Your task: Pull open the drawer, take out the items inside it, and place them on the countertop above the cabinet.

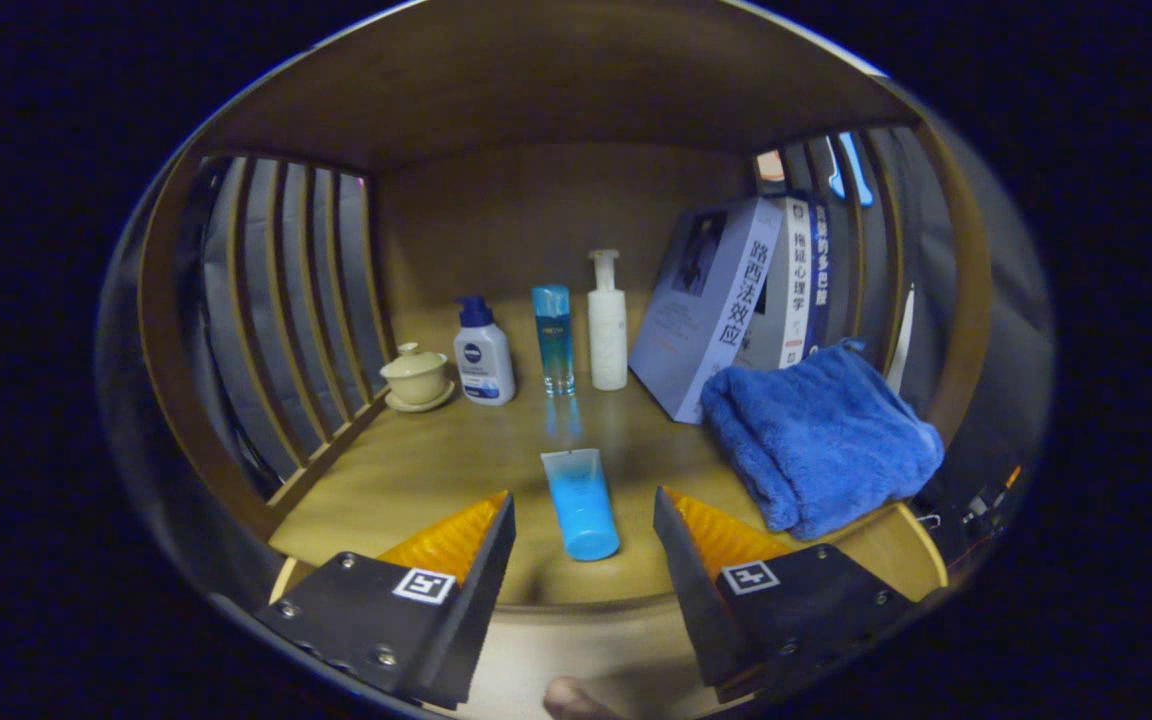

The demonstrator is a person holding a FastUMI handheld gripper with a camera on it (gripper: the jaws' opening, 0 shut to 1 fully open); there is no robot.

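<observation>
Gripper (584, 515) sits nearest, fingers spread wide apart, nothing pinched btwn them. Fingertip of a person's hand (568, 697) peeks in below, btwn the finger bases.

Blue squeeze tube (581, 503) lies flat on the wooden countertop (406, 470), right in the gap btwn the two fingers, touching neither; cap end toward the gripper, flat crimped end pointing away. Lower part of the tube is opaque blue, far part paler and see-through.

Beyond the tube, a row against the back panel, all upright: small cream lidded teacup on a saucer (418, 377) at far left, next to the slatted side rail (286, 330); then white pump bottle w/ dark blue top (482, 352); then slim clear-blue bottle (553, 340), whose reflection shows on the wood in front of it; then tall white pump bottle (607, 322). Bottles near each other but apart.

Right side: books (726, 300) leaning, tilted toward the right slats, front one pale lavender-grey. Folded blue towel (821, 440) lies in front of the books, touching the front one's lower corner, well right of the tube and just beyond the right finger.

Wooden shelf board (556, 90) roofs the nook overhead. Drawer can't be made out from this angle.
</observation>
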